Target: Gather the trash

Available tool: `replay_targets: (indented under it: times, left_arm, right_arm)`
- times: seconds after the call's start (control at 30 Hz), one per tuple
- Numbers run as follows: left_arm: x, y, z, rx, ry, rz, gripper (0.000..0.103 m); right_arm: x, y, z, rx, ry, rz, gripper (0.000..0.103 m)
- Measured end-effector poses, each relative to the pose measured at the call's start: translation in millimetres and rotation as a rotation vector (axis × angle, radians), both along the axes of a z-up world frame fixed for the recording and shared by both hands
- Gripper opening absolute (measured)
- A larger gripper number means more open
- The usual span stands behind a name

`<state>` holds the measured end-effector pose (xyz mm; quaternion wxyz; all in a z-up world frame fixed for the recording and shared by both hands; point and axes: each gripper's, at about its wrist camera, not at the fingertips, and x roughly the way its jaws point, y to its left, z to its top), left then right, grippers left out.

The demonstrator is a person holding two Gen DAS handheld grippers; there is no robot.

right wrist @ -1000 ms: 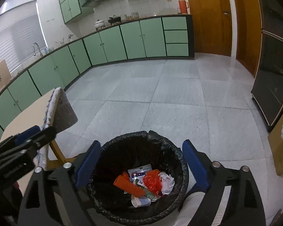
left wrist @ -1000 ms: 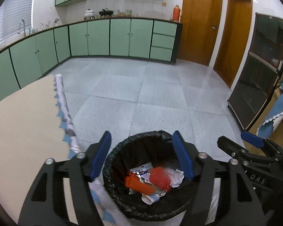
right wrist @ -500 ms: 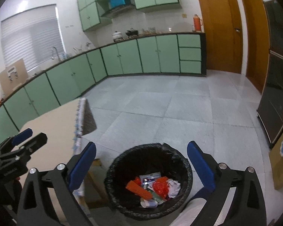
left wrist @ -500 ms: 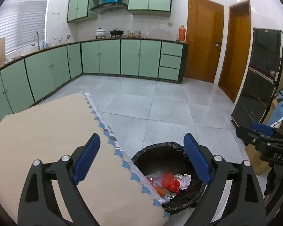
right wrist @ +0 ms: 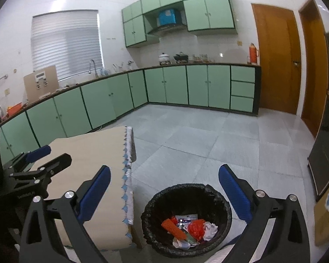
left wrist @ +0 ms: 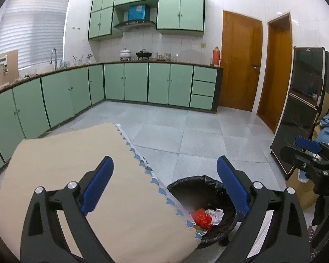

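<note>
Partly behind tablecloth (left wrist: 61,166): trash bin (left wrist: 227,219); both tools (left wrist: 164,188) (right wrist: 164,194) wide, empty.

- Left wrist view looks forward and slightly down over the desk (left wrist: 54,164).
- Right wrist view looks down beside it; both share the bin (right wrist: 186,221) (left wrist: 208,182).

Crinkled glossy black plastic bin liner (right wrist: 208,191), matt cloth tablecloth (left wrist: 61,153)
</note>
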<state>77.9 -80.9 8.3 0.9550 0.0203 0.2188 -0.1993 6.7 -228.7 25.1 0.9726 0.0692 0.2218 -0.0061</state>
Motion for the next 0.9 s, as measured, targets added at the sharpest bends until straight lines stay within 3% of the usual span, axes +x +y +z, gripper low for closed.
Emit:
replay_targets:
  times: [0.9]
  left_arm:
    - [-35.1,39.1,20.3,-0.034,-0.088,0.038,0.093]
  right_arm:
    - [-23.7,36.4,23.8,-0.041,-0.076,0.067,0.097]
